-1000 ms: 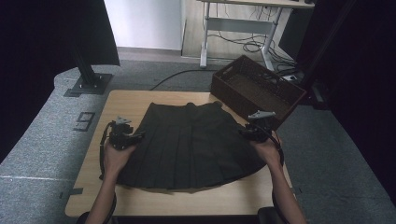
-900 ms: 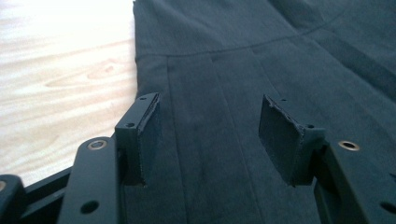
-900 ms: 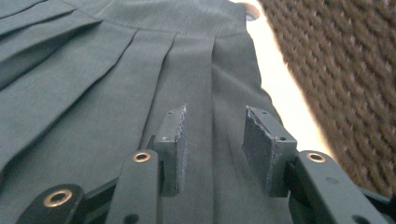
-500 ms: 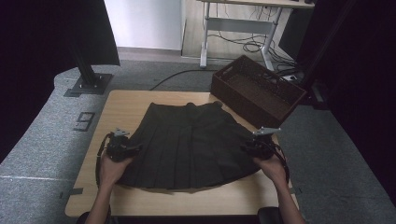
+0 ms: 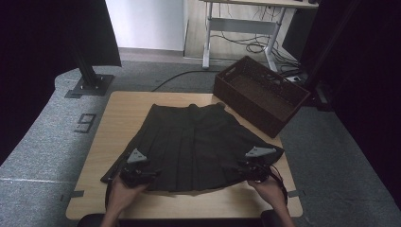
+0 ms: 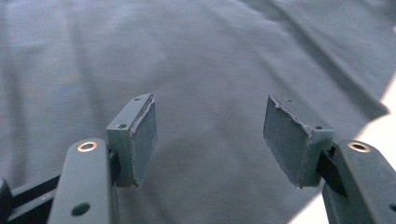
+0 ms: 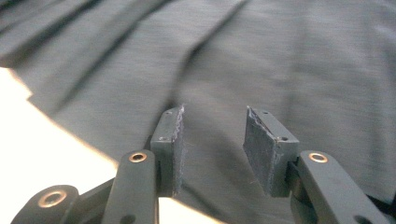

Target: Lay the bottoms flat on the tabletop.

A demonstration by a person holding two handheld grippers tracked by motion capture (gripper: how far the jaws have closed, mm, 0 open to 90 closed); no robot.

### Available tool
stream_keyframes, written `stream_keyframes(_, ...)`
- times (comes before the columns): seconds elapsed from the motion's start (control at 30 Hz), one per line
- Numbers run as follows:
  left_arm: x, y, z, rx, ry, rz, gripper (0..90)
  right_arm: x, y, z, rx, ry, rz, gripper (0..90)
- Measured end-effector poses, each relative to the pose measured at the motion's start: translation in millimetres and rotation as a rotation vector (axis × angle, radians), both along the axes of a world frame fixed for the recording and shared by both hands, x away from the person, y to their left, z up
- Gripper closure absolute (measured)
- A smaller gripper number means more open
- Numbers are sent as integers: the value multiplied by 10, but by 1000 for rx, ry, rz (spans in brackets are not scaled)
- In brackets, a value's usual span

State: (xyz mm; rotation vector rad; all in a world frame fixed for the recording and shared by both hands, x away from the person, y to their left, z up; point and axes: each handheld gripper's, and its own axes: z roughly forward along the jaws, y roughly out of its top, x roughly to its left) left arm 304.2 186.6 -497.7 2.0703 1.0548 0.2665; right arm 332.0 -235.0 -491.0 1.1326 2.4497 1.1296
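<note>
A dark pleated skirt [image 5: 196,144] lies flat near the middle of a wooden table [image 5: 118,113]. Its narrow waistband points away from the person, toward the far table edge. Its wide hem spreads toward the near edge, so its long axis runs from near to far.

The left gripper [image 5: 152,174] sits over the skirt's near left hem corner. The right gripper [image 5: 242,165] sits over the near right corner. Both have their jaws apart over the cloth, gripping nothing; each pair has just been opening.

The step appears to be reaching for the hem corners, probably to fold the skirt. The next move calls for pinching only the hem at both corners together.

A brown basket [image 5: 262,94] stands beyond the skirt's far right side.
</note>
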Motion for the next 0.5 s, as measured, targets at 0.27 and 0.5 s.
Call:
stream_keyframes(0.27, -225, -500, -140, 29, 22, -115, 335, -179, 408, -108, -21, 44, 97, 524)
stream_keyframes(0.5, -219, -686, -236, 184, 19, -88, 531, -142, 529, -289, -105, 109, 90, 814)
